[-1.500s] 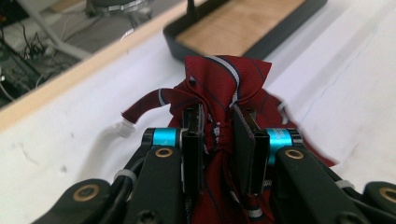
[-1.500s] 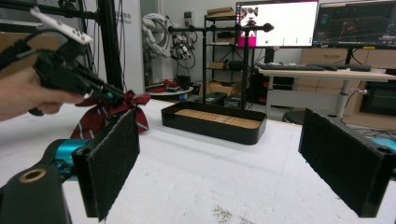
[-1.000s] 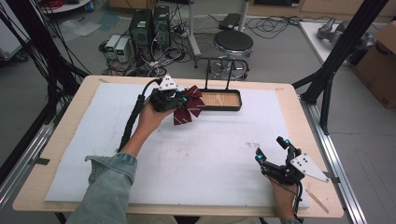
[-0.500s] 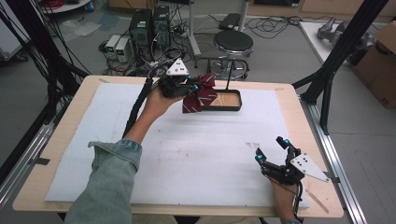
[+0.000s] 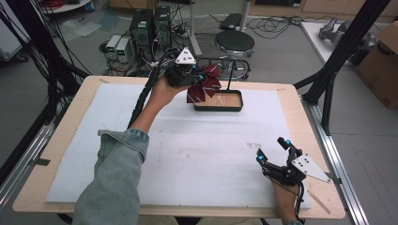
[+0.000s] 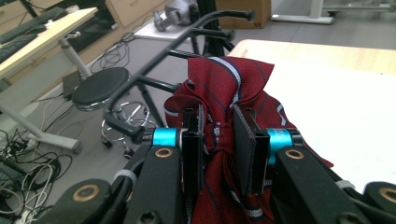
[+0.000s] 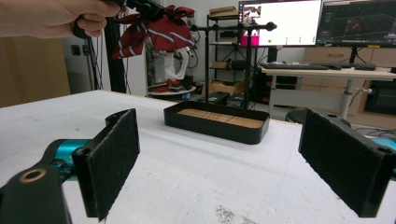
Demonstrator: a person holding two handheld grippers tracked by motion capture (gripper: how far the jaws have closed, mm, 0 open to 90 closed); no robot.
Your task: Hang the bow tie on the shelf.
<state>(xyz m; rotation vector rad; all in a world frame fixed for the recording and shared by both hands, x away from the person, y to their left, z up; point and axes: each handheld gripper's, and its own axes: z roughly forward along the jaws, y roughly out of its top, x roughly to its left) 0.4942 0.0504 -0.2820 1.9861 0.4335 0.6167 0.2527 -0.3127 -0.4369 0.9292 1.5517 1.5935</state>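
We're holding red striped tie (image 5: 202,85) pinched in left gripper (image 6: 219,140), raised above tray (image 5: 219,107) near table's far edge, beside black rack (image 6: 154,70). Right gripper (image 5: 273,153) resting by near right corner, jaws spread, holding nothing. Judging next step as draping tie over rack arm (fabric bunched, so lifting higher first); keeping grip firm till cloth's hanging over bar.

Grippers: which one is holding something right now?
The left gripper, raised at the table's far side by the black stand; its jaws are shut on the red striped cloth. The right gripper sits near the table's front edge, jaws open and empty.
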